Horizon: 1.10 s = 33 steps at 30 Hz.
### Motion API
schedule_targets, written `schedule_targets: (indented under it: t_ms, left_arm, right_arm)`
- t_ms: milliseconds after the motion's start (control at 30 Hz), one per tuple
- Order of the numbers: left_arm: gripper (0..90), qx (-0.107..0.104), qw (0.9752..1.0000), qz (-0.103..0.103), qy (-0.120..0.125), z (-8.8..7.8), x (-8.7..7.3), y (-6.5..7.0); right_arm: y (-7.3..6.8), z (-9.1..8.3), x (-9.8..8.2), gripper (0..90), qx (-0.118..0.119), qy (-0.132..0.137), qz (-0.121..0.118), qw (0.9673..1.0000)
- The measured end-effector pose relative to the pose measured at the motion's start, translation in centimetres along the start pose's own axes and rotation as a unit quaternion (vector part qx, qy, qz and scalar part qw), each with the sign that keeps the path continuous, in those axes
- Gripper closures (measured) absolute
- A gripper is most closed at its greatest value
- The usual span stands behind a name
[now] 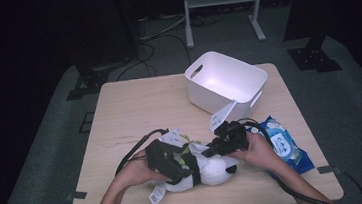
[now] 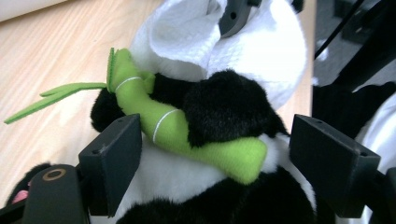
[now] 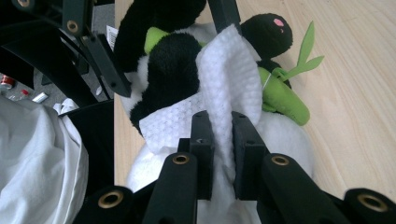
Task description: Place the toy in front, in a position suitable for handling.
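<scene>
Plush panda (image 1: 203, 170) lay on its side at near edge of wooden bench (image 1: 134, 111), between both hands, tag sticking out at lower left. Left gripper (image 1: 175, 168) sat over panda's body; in left gripper view its jaws stood wide, one each side of torso, w/ green bamboo stick (image 2: 187, 135) and black arm of panda (image 2: 224, 107) between them. Left pad (image 2: 114, 163) looked to be against the white fur, right pad (image 2: 331, 163) just beside the body; can't tell if really pressing, so read as wide, not clamped. No earlier frame, so nothing on motion.

Right gripper (image 3: 223, 126) was narrow, jaws pinched on a white wipe (image 3: 219, 84); wipe was draped over panda's black arm and white belly, touching fur. In high view right gripper (image 1: 218, 146) was at panda's upper side, near head end. Wipe also showed in left gripper view (image 2: 187, 32) on top of panda.

White bin (image 1: 227, 82) stood at far right of bench, well apart from panda. Blue wipe pack (image 1: 283, 145) lay at right edge, just beside right hand (image 1: 259, 152). Left hand (image 1: 138, 171) held its gripper at panda's left.
</scene>
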State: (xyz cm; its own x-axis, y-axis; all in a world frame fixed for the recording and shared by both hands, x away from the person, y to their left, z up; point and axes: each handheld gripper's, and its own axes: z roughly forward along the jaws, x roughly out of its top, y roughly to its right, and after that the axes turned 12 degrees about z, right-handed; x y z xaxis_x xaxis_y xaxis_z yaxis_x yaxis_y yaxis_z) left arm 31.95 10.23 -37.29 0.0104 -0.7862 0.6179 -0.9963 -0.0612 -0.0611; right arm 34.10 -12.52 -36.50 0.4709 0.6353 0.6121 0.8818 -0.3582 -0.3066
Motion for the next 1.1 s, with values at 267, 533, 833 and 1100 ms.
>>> schedule_targets:
  t_ms: [267,533,833,1100]
  left_arm:
    - [35.0,0.000,0.9998,-0.008,0.017,-0.3,0.6,-0.9]
    - [61.7,0.041,0.9976,0.054,0.017,-1.1,1.1,-0.8]
    - [71.5,0.020,0.9979,0.059,0.019,-1.4,1.8,-2.3]
    - [25.5,-0.020,0.9983,-0.054,0.006,-1.2,0.3,-2.8]
  right_arm:
    - [0.4,-0.5,-0.4,80.2,0.011,0.009,0.003,0.9999]
    - [0.7,-0.7,0.2,80.0,-0.001,0.013,0.006,0.9999]
    - [1.6,-1.1,1.3,80.0,-0.010,0.012,0.017,0.9997]
    - [1.5,-0.4,0.9,80.2,0.003,-0.007,0.020,0.9998]
